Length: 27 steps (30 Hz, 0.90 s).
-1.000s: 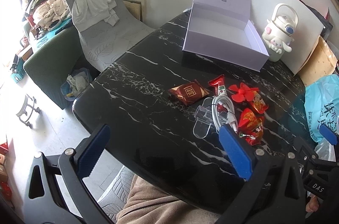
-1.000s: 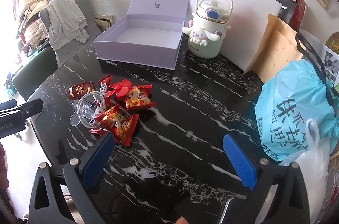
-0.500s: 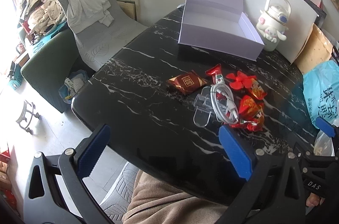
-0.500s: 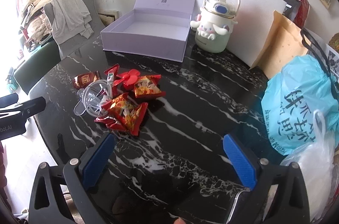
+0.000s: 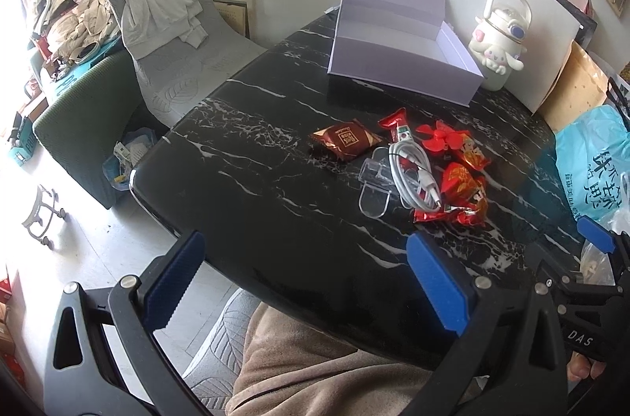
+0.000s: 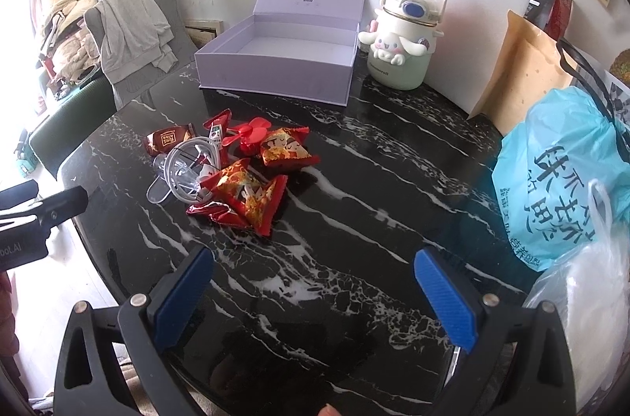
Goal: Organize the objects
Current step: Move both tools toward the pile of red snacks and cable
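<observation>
Both grippers are held above the near edge of the black marble table [image 6: 393,156], and both have their blue fingers spread wide with nothing between them. The left gripper [image 5: 307,282] is over the near left part of the table; the right gripper [image 6: 315,294] is over the near middle part.

The things to organize lie together in a small pile, ahead of both grippers. From the right gripper the pile is far and to the left; from the left gripper it is far and to the right. In the pile there are red snack packets [image 6: 244,195], a brown snack packet [image 5: 344,140] at the left side, a coiled white cable [image 5: 409,172] that lies over a clear plastic piece [image 5: 374,191], and a small red fan [image 6: 248,136] at the far side. Neither gripper touches any of them.

Beyond the pile, at the far edge of the table, a pale purple box [image 6: 275,69] stands open with its lid upright. Just to the right of it is a white cartoon-dog bottle [image 6: 401,50]. A blue plastic bag [image 6: 559,180] is at the right edge of the table.
</observation>
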Each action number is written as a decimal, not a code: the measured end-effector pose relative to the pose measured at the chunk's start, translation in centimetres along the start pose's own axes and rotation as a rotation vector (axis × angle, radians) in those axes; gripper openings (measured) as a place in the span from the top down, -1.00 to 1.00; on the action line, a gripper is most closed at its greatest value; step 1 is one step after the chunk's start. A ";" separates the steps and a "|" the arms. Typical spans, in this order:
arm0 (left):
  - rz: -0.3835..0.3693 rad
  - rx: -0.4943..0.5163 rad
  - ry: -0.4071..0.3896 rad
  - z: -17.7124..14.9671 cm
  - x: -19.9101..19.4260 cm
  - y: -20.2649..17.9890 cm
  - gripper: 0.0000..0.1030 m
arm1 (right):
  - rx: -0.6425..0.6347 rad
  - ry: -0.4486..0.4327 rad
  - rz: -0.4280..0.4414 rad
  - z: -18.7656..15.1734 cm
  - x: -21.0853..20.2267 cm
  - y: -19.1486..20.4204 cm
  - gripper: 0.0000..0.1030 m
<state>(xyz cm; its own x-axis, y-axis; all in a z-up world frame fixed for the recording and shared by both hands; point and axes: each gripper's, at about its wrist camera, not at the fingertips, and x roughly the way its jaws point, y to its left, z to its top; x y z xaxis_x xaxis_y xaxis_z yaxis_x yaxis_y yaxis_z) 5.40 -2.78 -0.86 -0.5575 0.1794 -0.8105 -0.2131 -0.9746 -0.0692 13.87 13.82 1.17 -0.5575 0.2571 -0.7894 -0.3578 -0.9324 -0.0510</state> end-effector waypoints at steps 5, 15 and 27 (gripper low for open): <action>-0.032 0.013 0.010 -0.5 0.6 -0.2 -1.00 | 0.015 0.004 0.033 0.1 0.5 0.2 -0.88; -0.061 0.057 0.033 -0.6 3.0 -0.5 -1.00 | 0.028 0.060 0.131 0.5 3.2 1.4 -0.60; -0.077 0.074 0.055 0.9 4.9 -1.0 -0.97 | 0.084 0.070 0.207 2.4 5.8 0.9 -0.51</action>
<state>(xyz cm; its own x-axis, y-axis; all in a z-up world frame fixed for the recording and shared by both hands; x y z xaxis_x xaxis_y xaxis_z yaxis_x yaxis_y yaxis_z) 2.18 -0.84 -4.23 -0.4926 0.2439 -0.8354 -0.3138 -0.9451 -0.0909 8.51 15.05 -2.02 -0.5729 0.0411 -0.8186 -0.3039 -0.9382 0.1655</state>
